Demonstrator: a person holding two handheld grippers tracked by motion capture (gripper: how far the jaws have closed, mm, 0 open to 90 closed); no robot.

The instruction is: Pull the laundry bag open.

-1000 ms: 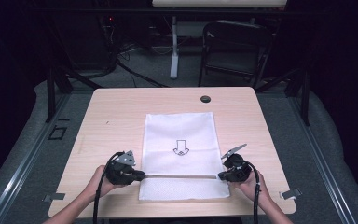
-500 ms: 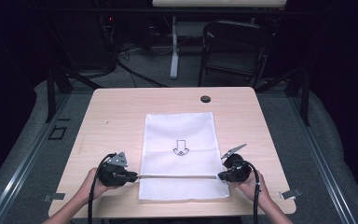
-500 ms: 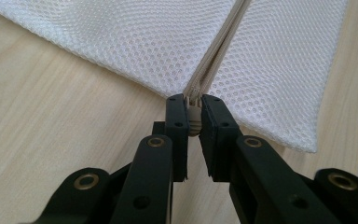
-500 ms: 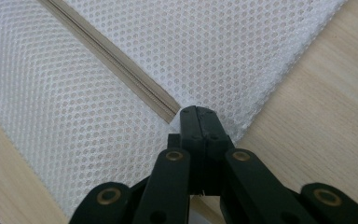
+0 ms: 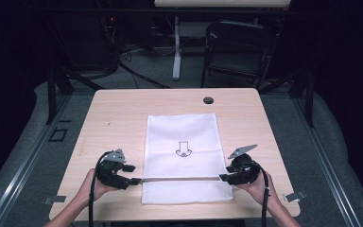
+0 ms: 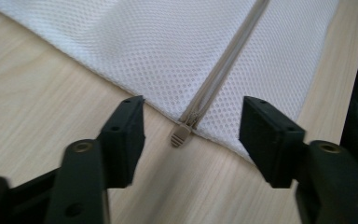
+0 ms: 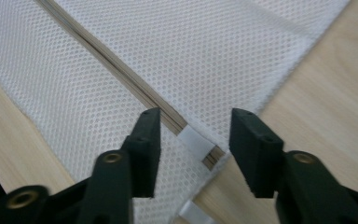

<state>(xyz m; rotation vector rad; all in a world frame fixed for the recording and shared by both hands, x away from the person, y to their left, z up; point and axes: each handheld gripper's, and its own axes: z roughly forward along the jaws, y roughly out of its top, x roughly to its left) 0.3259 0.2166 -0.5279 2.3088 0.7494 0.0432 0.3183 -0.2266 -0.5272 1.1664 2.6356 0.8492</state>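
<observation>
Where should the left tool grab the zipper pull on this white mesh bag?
Grip the small tan zipper pull by its flat ribbed tab, which sticks out past the mesh bag edge onto bare table. Come straight in from the table side, along the zipper line; the left tool stands open around it.

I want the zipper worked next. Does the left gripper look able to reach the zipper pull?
Probably yes: the left gripper has just been opening, and the zipper pull lies bare on the table between its jaws, untouched, with nothing in front.
</observation>
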